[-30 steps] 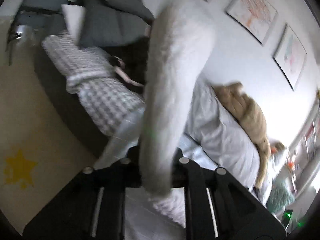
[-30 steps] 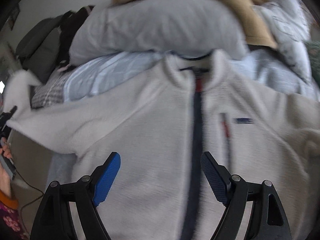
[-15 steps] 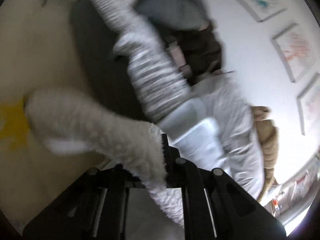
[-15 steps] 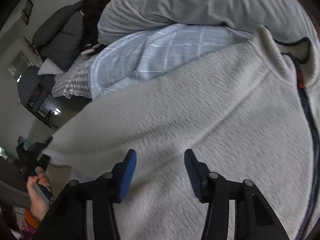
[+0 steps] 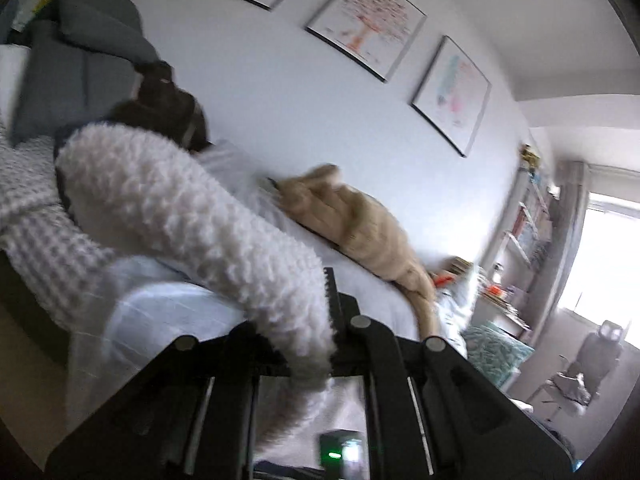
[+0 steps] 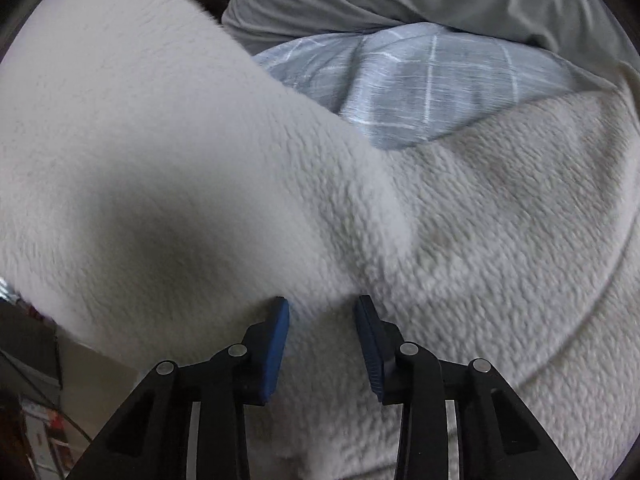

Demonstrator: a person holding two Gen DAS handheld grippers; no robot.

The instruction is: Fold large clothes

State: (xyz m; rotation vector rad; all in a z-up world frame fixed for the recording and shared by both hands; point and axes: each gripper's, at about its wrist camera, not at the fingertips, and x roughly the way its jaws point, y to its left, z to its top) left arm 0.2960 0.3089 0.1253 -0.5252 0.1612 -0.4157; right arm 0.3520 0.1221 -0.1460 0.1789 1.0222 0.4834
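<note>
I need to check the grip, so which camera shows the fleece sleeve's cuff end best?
The left wrist view: the fleece sleeve arcs from the left claw, shut on it, to its dark-edged cuff. The right wrist view shows only the sleeve's broad middle, its cuff out of frame.

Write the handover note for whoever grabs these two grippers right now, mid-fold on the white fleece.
Left gripper: shut on the fleece sleeve, which is lifted and arcs over the bed.
Right gripper: open, blue pads on either side of a ridge of fleece near where the sleeve meets the jacket body; not clamped.
Jacket body lies spread on the bed, over the blue checked bedding.
Done: sleeve picked up and swung toward the body.
Left: lay the sleeve across the body, probably pin with the right, then the remaining folds.
</note>
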